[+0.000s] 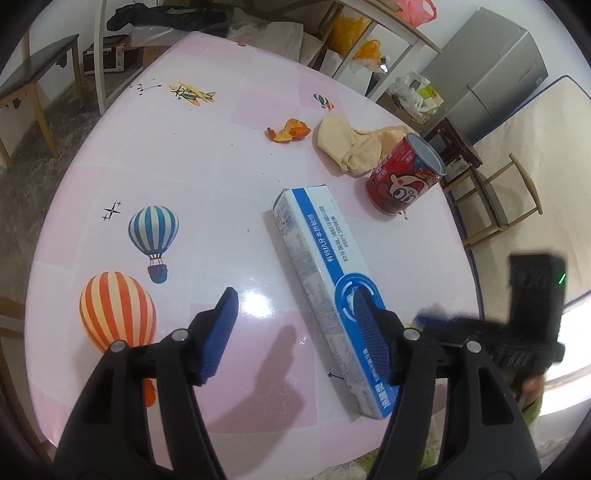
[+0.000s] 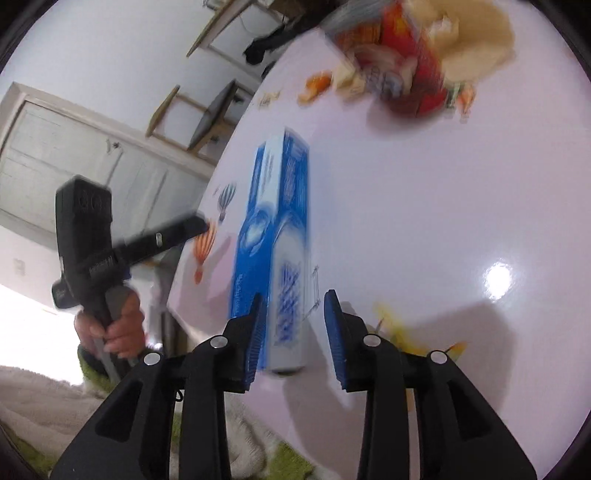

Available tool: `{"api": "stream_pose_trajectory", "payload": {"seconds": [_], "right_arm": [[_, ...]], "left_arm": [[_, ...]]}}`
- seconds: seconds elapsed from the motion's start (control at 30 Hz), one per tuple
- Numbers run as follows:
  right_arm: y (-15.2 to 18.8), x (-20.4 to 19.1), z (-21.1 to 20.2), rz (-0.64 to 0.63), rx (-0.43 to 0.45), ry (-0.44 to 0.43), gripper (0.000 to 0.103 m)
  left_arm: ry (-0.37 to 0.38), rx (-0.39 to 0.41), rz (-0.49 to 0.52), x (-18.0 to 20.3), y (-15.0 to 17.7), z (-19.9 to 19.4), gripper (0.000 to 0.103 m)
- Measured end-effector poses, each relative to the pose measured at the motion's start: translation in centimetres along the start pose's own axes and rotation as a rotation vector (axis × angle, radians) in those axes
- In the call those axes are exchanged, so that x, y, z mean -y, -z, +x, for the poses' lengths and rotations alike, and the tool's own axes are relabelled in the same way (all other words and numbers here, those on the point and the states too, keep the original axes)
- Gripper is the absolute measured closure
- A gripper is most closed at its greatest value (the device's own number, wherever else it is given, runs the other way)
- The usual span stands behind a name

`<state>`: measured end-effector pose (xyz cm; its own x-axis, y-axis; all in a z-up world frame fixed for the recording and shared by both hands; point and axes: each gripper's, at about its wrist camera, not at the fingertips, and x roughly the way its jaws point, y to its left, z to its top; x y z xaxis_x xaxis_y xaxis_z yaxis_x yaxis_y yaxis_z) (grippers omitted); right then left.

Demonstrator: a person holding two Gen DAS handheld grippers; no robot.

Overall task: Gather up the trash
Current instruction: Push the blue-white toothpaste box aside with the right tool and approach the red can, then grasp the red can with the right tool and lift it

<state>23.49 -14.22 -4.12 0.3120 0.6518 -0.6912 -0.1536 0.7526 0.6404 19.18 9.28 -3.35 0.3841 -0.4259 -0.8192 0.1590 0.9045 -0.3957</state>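
1. One toothpaste box (image 1: 325, 295), one red can (image 1: 404, 175), one crumpled paper (image 1: 354, 142), orange peel (image 1: 288, 131), perhaps two pieces, on the table (image 1: 207, 155).
2. Left gripper (image 1: 291, 328) hovers, jaws apart.
3. Right gripper (image 2: 293, 328) straddles the box end, jaws apart.

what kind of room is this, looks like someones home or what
Most likely a lived-in home, a mixed dining and storage room. A round table with a balloon-print cover holds trash, a grey fridge stands beside a propped mattress, and wooden shelves hold plastic bags.
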Motion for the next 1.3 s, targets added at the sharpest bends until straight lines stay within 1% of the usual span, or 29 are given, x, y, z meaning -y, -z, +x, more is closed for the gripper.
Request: {"api": "stream_pose_trajectory", "payload": {"seconds": [0.07,0.1,0.13,0.17,0.23,0.3,0.4,0.47,0.5,0.53,0.6,0.67,0.73,0.77,0.8,0.83,0.87,0.93,1.03,1.07,1.1,1.2,1.23,1.3], "right_arm": [[-2.2,-0.2,-2.2,-0.009,0.117,0.102,0.046],[-3.0,-0.6,-2.7,-0.025,0.152,0.138,0.042],[-4.3,-1.3,-3.4,-0.068,0.213,0.215,0.033],[-5.4,-1.8,-3.6,-0.103,0.252,0.281,0.027],[-7.5,-3.1,-3.2,-0.187,0.294,0.396,0.026],[-9.3,-3.8,-2.0,-0.255,0.304,0.456,0.024],[-11.2,-4.1,0.7,-0.319,0.269,0.556,0.024],[-11.6,-3.8,1.2,-0.327,0.252,0.598,0.025],[-11.5,-3.4,1.2,-0.320,0.250,0.603,0.029],[-11.4,-3.3,1.0,-0.302,0.247,0.583,0.039],[-11.3,-2.5,0.1,-0.242,0.258,0.537,0.039],[-10.4,-2.3,-0.6,-0.196,0.259,0.483,0.039],[-9.0,-1.5,-2.2,-0.108,0.265,0.380,0.039],[-8.2,-0.5,-3.2,-0.037,0.264,0.279,0.039],[-7.7,0.4,-3.7,0.023,0.256,0.200,0.039],[-6.7,2.1,-4.2,0.121,0.233,0.081,0.039],[-5.8,3.8,-4.4,0.208,0.206,-0.013,0.039],[-3.9,6.1,-4.3,0.323,0.171,-0.106,0.039],[-1.5,7.8,-4.6,0.385,0.158,-0.151,0.039],[-0.9,8.1,-4.9,0.398,0.159,-0.146,0.039],[-0.7,8.2,-5.2,0.396,0.163,-0.115,0.038],[-0.2,7.1,-6.6,0.309,0.172,0.110,0.036],[-0.1,6.7,-6.9,0.281,0.176,0.153,0.033],[-0.2,5.6,-7.6,0.228,0.191,0.232,0.032]], "left_arm": [[-0.005,0.000,0.013,0.3,0.0,0.2,0.042],[-0.008,0.001,0.020,0.6,0.1,0.2,0.041],[-0.008,0.003,0.028,0.8,0.1,0.4,0.039],[-0.008,0.006,0.034,1.1,0.1,0.4,0.038],[-0.007,0.010,0.044,1.7,0.1,0.4,0.038],[0.000,0.012,0.052,2.3,0.1,0.4,0.038],[0.009,0.017,0.075,3.3,-0.1,0.3,0.037],[0.005,0.029,0.098,4.1,-0.3,0.2,0.037],[0.007,0.034,0.109,4.5,-0.3,0.1,0.037],[0.011,0.036,0.116,4.9,-0.4,0.1,0.037],[0.021,0.035,0.130,5.5,-0.5,0.2,0.037],[0.029,0.033,0.150,6.1,-0.6,0.3,0.037],[0.032,0.033,0.167,6.7,-0.7,0.5,0.037],[0.036,0.032,0.175,7.0,-0.7,0.6,0.037],[0.040,0.031,0.181,7.2,-0.7,0.7,0.037],[0.042,0.028,0.183,7.3,-0.6,0.9,0.037],[0.048,0.023,0.187,7.5,-0.6,1.1,0.037],[0.056,0.012,0.193,7.9,-0.4,1.6,0.037],[0.064,-0.002,0.208,8.5,-0.1,2.2,0.037],[0.063,-0.006,0.214,8.7,0.1,2.3,0.037],[0.061,-0.010,0.220,8.9,0.2,2.4,0.037],[0.051,-0.009,0.232,9.2,0.5,2.6,0.037],[0.048,-0.009,0.233,9.2,0.6,2.6,0.037],[0.043,-0.007,0.230,9.2,0.7,2.5,0.037]]}}
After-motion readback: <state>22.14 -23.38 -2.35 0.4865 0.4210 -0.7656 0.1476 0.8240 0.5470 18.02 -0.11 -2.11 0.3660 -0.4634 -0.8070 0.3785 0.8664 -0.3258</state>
